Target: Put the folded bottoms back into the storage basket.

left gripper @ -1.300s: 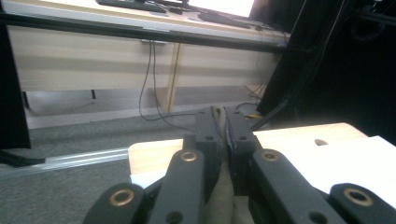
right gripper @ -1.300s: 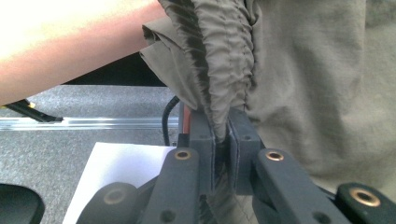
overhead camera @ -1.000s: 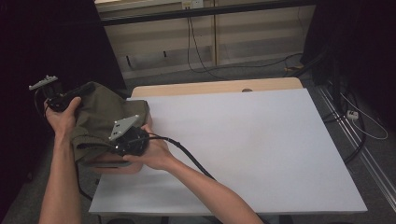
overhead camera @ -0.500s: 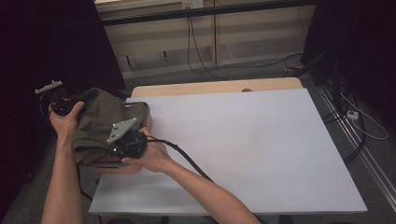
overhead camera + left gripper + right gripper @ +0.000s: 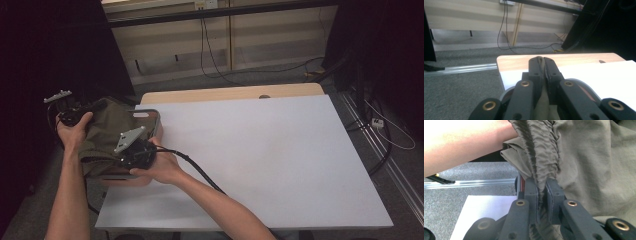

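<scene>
White tabletop (image 5: 260,150) edge: both claws, left (image 5: 543,61) and right (image 5: 542,185), clamp olive cloth (image 5: 107,127) over a tray (image 5: 156,120); uneven pulling could slip it free.

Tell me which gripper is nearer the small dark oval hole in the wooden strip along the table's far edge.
Right. The right gripper grips the olive fabric over the table's near-left part; the left gripper hangs beyond the table's left edge, farther from the hole.

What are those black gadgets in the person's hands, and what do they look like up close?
Each is a black two-jaw gripper, left and right. A grey three-cornered plate tops each, brass-coloured rivets mark the linkages, and a black cable trails off. The forearms are bare, no sleeves.
</scene>
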A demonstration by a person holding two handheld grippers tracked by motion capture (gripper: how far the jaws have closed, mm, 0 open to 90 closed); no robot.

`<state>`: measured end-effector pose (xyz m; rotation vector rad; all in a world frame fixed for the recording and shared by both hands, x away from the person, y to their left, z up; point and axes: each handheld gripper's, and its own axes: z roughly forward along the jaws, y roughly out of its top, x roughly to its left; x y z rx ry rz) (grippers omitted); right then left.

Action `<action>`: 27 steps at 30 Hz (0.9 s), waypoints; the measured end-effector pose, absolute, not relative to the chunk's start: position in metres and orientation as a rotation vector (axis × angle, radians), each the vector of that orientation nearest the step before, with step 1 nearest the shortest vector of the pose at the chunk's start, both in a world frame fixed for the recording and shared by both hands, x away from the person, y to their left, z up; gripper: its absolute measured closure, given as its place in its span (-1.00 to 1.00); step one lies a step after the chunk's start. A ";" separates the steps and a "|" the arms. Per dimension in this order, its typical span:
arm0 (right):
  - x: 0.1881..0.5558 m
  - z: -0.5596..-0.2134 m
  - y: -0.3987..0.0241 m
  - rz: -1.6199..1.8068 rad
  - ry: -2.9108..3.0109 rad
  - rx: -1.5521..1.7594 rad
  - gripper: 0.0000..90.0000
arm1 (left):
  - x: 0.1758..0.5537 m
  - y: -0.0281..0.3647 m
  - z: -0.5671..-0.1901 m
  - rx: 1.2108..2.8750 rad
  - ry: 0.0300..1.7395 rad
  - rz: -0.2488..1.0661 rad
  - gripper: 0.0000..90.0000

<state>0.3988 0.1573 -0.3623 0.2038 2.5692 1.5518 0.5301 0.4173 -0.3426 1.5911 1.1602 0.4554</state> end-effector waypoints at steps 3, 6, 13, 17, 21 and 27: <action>0.401 -0.364 0.158 1.556 2.573 0.214 0.81 | 0.532 0.417 -0.343 1.604 1.169 0.459 0.91; 0.403 -0.366 0.159 1.564 2.579 0.223 0.81 | 0.533 0.416 -0.343 1.616 1.168 0.467 0.91; 0.408 -0.370 0.160 1.569 2.584 0.246 0.80 | 0.534 0.415 -0.341 1.634 1.168 0.480 0.91; 0.408 -0.372 0.163 1.555 2.590 0.246 0.79 | 0.536 0.413 -0.341 1.634 1.167 0.484 0.91; 0.407 -0.375 0.164 1.538 2.601 0.235 0.78 | 0.537 0.412 -0.342 1.635 1.160 0.481 0.91; 0.407 -0.377 0.165 1.538 2.617 0.229 0.78 | 0.537 0.413 -0.343 1.661 1.164 0.497 0.91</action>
